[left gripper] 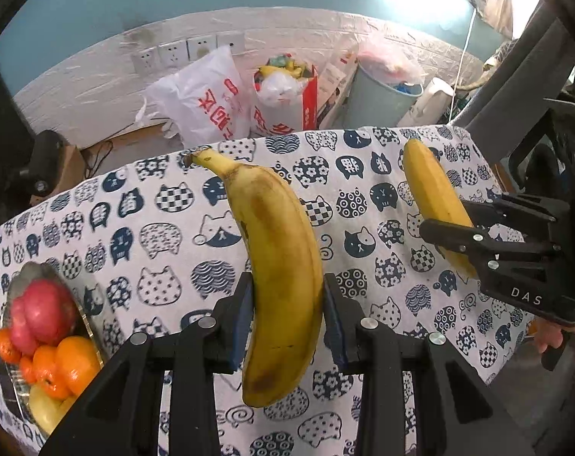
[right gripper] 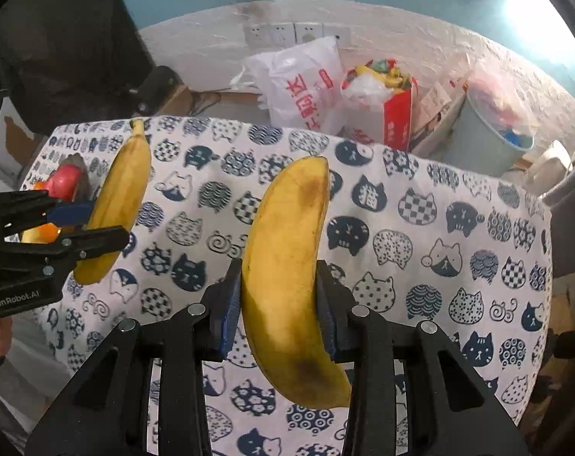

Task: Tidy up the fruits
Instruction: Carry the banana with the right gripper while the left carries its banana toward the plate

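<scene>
My left gripper is shut on a spotted yellow banana and holds it upright above the cat-print tablecloth. My right gripper is shut on a second banana, also upright above the cloth. Each shows in the other's view: the right gripper with its banana at the right, the left gripper with its banana at the left. A glass fruit plate at the left holds a red apple and oranges.
Behind the table's far edge stand white and red shopping bags, a grey bin and wall sockets. A dark chair back rises at the right. The plate with fruit sits at the cloth's left edge.
</scene>
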Motion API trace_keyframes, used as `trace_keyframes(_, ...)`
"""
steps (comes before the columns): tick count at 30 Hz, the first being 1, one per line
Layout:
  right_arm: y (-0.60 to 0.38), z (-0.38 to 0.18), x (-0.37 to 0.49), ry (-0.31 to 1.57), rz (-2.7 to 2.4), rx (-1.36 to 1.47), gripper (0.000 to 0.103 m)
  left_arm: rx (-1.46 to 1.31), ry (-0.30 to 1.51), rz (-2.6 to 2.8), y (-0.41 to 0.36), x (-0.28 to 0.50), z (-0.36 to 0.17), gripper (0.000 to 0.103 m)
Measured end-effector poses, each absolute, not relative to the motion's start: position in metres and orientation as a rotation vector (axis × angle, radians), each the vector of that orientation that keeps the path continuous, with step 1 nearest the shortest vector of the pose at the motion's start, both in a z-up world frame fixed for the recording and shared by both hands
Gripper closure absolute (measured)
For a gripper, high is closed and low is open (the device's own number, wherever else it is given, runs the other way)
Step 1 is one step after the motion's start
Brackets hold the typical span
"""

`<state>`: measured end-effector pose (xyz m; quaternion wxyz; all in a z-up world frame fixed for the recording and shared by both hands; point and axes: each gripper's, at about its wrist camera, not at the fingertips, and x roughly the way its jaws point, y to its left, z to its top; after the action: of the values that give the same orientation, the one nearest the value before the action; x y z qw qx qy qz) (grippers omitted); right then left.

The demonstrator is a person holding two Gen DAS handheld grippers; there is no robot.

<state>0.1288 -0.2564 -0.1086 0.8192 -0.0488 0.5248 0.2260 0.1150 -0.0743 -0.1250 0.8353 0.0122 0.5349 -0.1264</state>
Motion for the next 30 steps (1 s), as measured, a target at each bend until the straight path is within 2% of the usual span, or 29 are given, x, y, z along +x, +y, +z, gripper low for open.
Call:
trace_keyframes(17,-0.193,-0.057,0.111,1.035,0.603,-0.116,0.068,-0.014,1.055,-0.201,-0.018,0.075,-0.082,0.068)
trace_keyframes(30,-0.122,-0.047,0.102,1.034,0.703,-0.157,0.068,-0.059,1.041,-0.093,0.048,0.051,-0.073,0.068)
